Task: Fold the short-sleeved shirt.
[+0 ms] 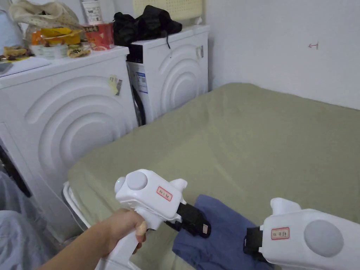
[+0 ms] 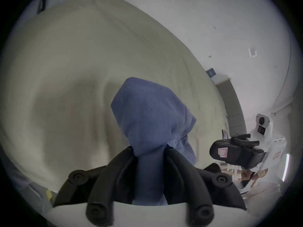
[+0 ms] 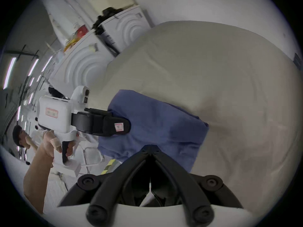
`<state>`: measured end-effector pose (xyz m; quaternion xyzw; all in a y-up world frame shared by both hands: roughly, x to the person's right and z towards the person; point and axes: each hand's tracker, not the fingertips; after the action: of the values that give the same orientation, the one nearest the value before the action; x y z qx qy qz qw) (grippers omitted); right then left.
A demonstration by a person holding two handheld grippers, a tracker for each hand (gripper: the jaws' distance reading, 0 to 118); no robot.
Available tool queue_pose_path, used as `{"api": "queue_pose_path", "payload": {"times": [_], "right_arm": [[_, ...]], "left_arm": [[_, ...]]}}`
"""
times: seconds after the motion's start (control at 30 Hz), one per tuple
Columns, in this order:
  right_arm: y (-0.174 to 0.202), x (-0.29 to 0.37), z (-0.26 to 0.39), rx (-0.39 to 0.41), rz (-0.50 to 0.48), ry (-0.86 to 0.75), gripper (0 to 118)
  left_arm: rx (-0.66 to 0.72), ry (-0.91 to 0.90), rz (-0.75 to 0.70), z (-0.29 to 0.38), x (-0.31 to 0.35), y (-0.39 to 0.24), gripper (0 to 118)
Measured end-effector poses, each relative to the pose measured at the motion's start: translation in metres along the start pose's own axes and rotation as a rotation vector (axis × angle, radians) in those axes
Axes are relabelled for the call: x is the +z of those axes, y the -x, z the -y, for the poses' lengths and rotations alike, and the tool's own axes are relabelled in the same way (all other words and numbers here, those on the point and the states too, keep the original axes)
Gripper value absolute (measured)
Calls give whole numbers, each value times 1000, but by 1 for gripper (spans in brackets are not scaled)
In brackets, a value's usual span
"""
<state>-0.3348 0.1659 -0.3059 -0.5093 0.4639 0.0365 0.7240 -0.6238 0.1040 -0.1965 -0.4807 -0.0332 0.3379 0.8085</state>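
A blue short-sleeved shirt (image 1: 221, 228) lies bunched near the front edge of an olive-green bed (image 1: 267, 140). My left gripper (image 2: 150, 148) is shut on a gathered fold of the shirt (image 2: 152, 109), which rises between its jaws. In the head view the left gripper (image 1: 202, 226), held by a hand, sits at the shirt's left side. My right gripper (image 3: 150, 147) has its jaws shut, tips at the near edge of the shirt (image 3: 155, 125); I see no cloth between them. From the head view the right gripper (image 1: 248, 242) is at the shirt's right side.
Two white washing machines (image 1: 70, 119) (image 1: 175, 77) stand along the bed's left side, with food packets and a black bundle (image 1: 147, 23) on top. A white wall (image 1: 281, 45) runs behind the bed. The sheet stretches wide beyond the shirt.
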Motion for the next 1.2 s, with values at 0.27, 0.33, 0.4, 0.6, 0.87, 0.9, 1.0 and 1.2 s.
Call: {"api": "queue_pose_path", "payload": {"times": [0.27, 0.33, 0.4, 0.6, 0.87, 0.9, 1.0, 1.2], "right_arm": [[71, -72, -35, 31, -57, 24, 0], [74, -87, -43, 15, -67, 35, 0], [75, -102, -51, -4, -62, 35, 0], [71, -126, -64, -12, -78, 40, 0], [57, -128, -56, 3, -64, 68, 0], [55, -126, -54, -4, -60, 66, 0], [52, -113, -48, -31, -58, 59, 0], [22, -48, -33, -51, -14, -37, 0]], "left_arm": [[-38, 18, -191, -53, 70, 66, 22], [-46, 14, -254, -71, 80, 80, 22], [-48, 2, -301, -89, 84, 96, 22], [-141, 85, -446, -121, 70, 130, 90], [-91, -55, -563, -94, 110, 105, 67], [-87, -106, -612, -88, 116, 95, 37], [-86, -225, -724, -74, 128, 73, 0], [-171, -187, -668, -48, 101, -16, 0]]}}
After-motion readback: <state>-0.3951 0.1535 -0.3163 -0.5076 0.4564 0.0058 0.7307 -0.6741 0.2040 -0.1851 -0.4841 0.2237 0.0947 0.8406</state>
